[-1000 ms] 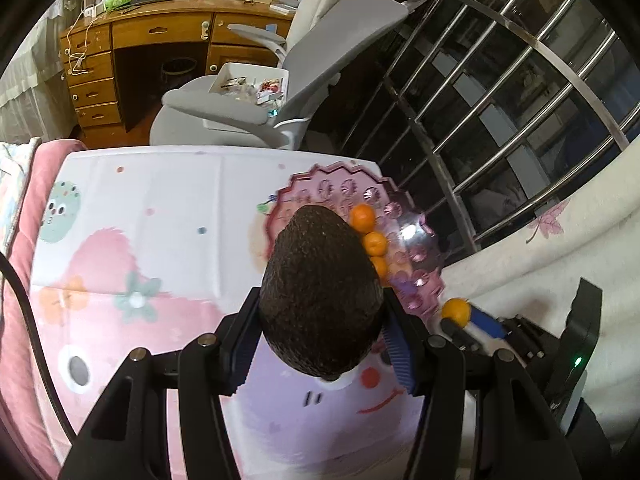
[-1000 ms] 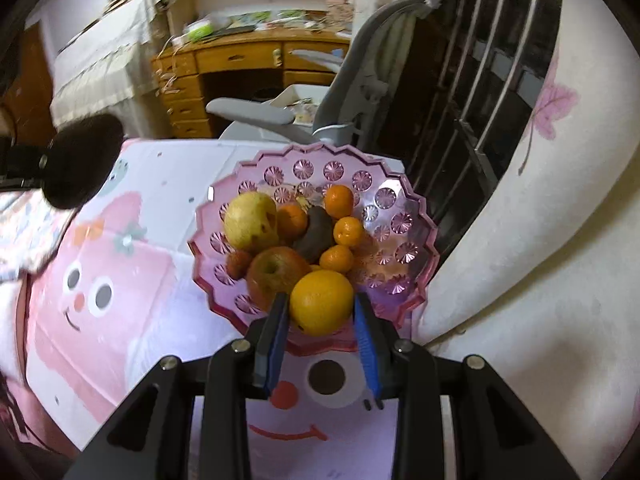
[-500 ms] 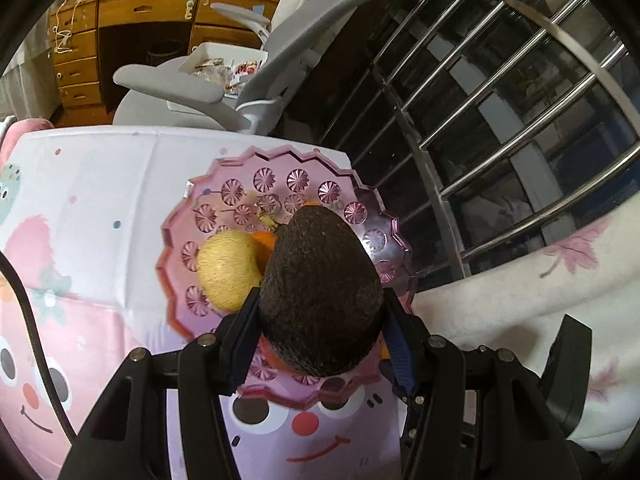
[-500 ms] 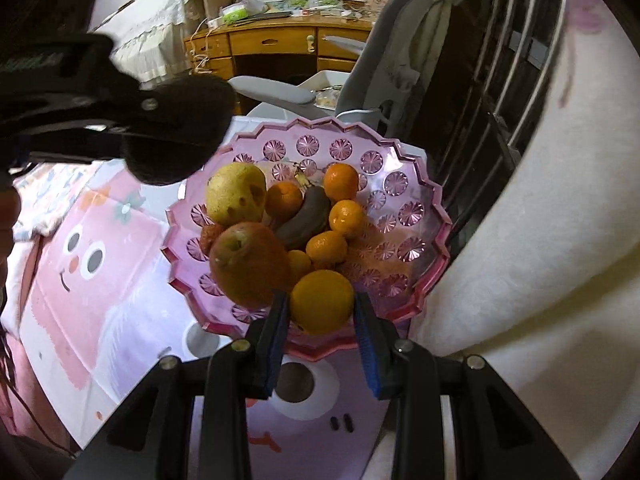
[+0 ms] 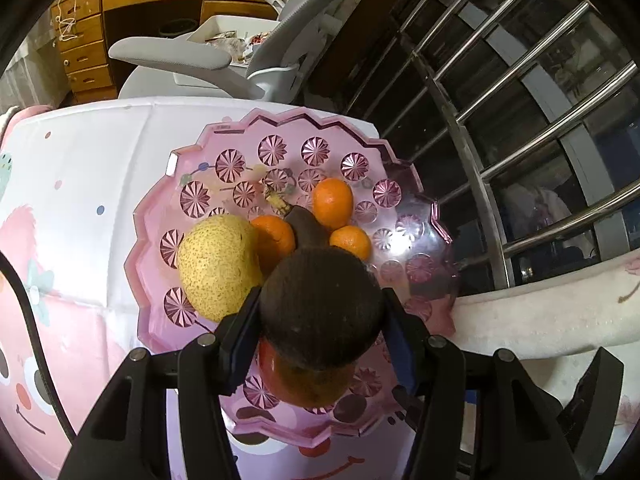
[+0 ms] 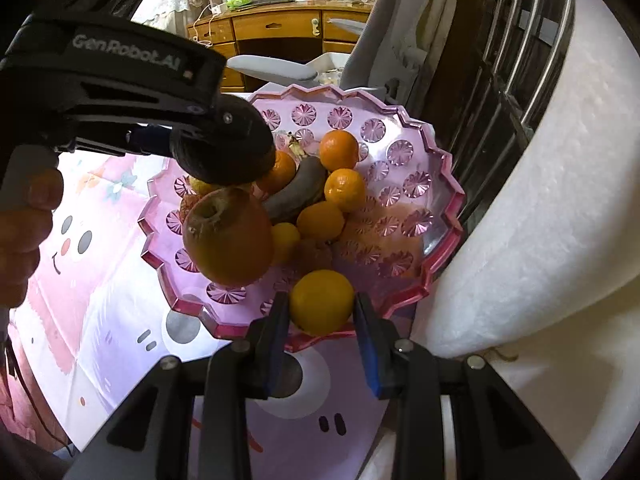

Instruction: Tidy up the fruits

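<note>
Pink, faceted plastic forms the fruit tray (image 6: 440, 208), which is set on a cartoon-printed cloth covering the surface (image 5: 80, 168). Within it are seen a speckled yellow pear (image 5: 218, 266), several small mandarins (image 6: 338, 150), a blackened banana (image 6: 298, 192) and a russet apple (image 6: 228, 236).

Left gripper (image 5: 320, 320): fingers clamped on a dark, rough-skinned avocado (image 5: 320, 308), gripped across its width, with its narrower end pointing away from the camera. The fruit is held above the tray — over the gap between pear and mandarins, with the apple directly beneath it. From the right wrist view the avocado (image 6: 224, 148) is seen clear of the pile, not resting on it.

Right gripper (image 6: 322, 312): fingers drawn in on a round orange (image 6: 322, 300), held at the near rim of the tray, just inside the edge. Whether it touches the tray floor cannot be told.

Governing relation — each fruit lies straight below and ahead of its own fingers, and each gripper points steeply down. The open tray floor lies to the right of the pile, nearer the right gripper; the left gripper is over crowded ground.

Judgement: both fruits are at the point of placement. A release onto the apple's rounded top risks the avocado rolling off the tray.
</note>
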### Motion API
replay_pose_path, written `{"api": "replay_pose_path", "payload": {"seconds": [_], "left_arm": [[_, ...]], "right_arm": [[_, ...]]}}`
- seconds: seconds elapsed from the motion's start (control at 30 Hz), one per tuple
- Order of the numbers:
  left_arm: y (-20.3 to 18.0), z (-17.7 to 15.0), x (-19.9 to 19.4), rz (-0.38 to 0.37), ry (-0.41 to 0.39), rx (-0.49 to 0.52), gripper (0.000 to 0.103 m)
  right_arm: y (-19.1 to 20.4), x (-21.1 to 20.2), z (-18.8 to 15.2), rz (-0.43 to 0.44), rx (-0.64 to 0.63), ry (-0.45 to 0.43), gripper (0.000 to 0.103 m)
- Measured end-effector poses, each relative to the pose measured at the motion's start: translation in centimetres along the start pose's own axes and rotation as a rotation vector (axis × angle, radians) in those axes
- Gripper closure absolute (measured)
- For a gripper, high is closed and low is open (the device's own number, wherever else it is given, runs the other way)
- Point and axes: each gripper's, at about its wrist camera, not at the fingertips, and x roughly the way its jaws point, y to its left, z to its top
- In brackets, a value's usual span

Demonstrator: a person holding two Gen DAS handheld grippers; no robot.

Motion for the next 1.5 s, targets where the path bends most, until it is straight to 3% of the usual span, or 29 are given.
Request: {"api": "replay_pose_path", "payload": {"seconds": [0.1,0.17,0.23,0.3,0.5,0.63,0.73,0.9,1.0,1.1,1.23,1.33,1.5], "left_arm": [[0.3,0.2,0.3,-0.004,0.004,0.000,0.047],[0.6,0.2,-0.2,-0.018,-0.022,0.002,0.046],[0.8,0.3,-1.2,-0.043,-0.055,0.005,0.039],[1.2,0.3,-2.2,-0.068,-0.077,0.010,0.025],[4.0,-1.3,-5.3,-0.108,-0.067,0.025,0.023],[8.1,-4.0,-8.2,-0.120,-0.065,0.014,0.018],[11.9,-6.5,-10.0,-0.089,-0.053,0.008,0.018],[19.1,-11.4,-13.0,-0.048,-0.018,-0.038,0.018],[22.2,-14.1,-14.9,-0.009,-0.008,-0.028,0.018],[24.8,-16.6,-17.1,-0.032,0.000,-0.058,0.017],[26.0,-19.8,-19.9,-0.018,-0.019,-0.044,0.017],[26.0,-21.8,-22.3,-0.029,-0.014,-0.019,0.012],[24.8,-23.7,-25.5,-0.025,-0.032,0.003,0.011]], "right_arm": [[0.2,0.0,-0.1,-0.006,0.002,-0.001,0.069],[0.2,0.0,-0.1,0.005,0.013,-0.004,0.056],[0.4,-0.1,-0.2,0.003,0.036,-0.008,0.046],[0.7,-0.2,-0.5,-0.015,0.062,-0.004,0.041],[1.8,-0.9,-1.7,-0.036,0.183,0.023,0.038],[3.7,-2.0,-3.1,-0.086,0.262,0.016,0.037],[6.1,-2.6,-4.7,-0.118,0.321,0.021,0.028],[11.0,-2.2,-7.7,-0.149,0.404,0.074,0.026],[14.3,-1.9,-9.1,-0.117,0.464,0.115,0.023],[18.0,-2.1,-10.2,-0.072,0.514,0.133,0.020],[22.4,-2.9,-11.6,-0.007,0.562,0.152,0.017],[25.0,-4.1,-11.9,0.014,0.530,0.177,0.016],[26.8,-8.0,-10.8,0.007,0.463,0.186,0.016]]}}
